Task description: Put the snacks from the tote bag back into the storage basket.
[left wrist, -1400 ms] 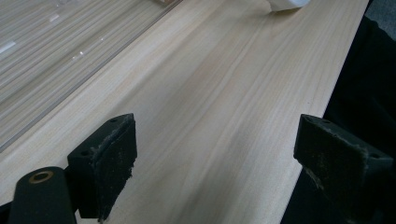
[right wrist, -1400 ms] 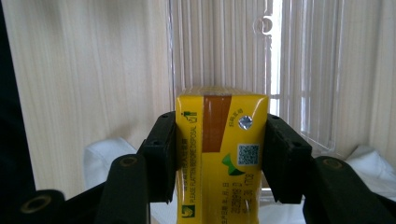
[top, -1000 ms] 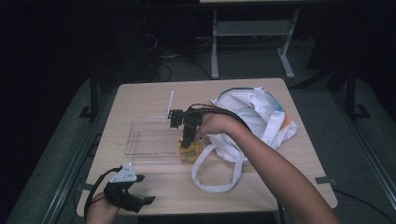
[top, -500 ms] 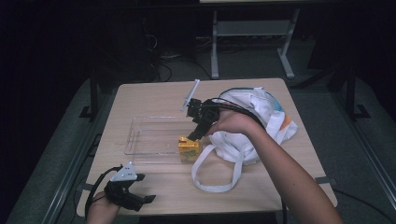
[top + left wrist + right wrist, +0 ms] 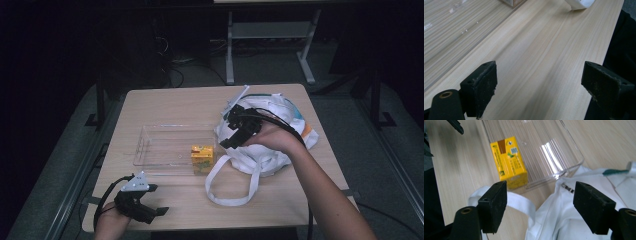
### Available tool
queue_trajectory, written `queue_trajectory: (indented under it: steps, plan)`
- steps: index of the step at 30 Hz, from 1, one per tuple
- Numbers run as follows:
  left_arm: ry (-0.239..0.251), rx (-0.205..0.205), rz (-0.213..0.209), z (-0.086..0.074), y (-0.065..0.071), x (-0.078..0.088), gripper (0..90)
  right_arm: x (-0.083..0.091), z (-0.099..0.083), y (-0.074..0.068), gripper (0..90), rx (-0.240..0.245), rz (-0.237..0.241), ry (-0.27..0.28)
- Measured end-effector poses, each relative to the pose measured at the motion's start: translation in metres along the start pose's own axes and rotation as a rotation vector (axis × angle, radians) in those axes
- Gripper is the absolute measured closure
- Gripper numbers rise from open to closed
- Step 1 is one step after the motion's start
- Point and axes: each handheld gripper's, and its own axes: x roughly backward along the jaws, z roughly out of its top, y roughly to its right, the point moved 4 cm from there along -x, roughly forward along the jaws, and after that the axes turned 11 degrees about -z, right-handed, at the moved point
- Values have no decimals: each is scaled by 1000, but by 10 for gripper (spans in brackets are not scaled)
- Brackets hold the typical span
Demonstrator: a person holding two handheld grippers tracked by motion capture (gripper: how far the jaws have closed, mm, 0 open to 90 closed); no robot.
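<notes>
On yellow carton (image 5: 509, 162): label print unreadable.

The right gripper (image 5: 231, 131) hangs at centre right, forearm reaching in from the near right corner — its jaws have just been opening and stand wide, nothing between them. The left gripper (image 5: 150, 212) sits low at the near left, jaws apart, empty.

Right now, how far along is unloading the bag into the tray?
Done: one yellow carton stands in the clear tray, at its corner nearest the white tote bag. In hand: the right tongs, jaws just opened and empty, hover over the bag. The left tongs wait open at the table's near edge. Left: whatever remains in the bag; its contents cannot be seen.
</notes>
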Motion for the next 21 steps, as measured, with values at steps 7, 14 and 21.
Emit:
queue_trajectory:
  steps: [7, 14, 21]
  plan:
    - [-7, -20, -9, 4, -1, -2, 128, 15, -29, 7, 264, -65, -41, 35]
    - [-10, -26, -19, 8, -2, -5, 129, 27, -62, 11, 259, -148, -83, 83]
    - [-10, -38, -20, 9, -2, -6, 129, 33, -92, 9, 248, -204, -111, 103]
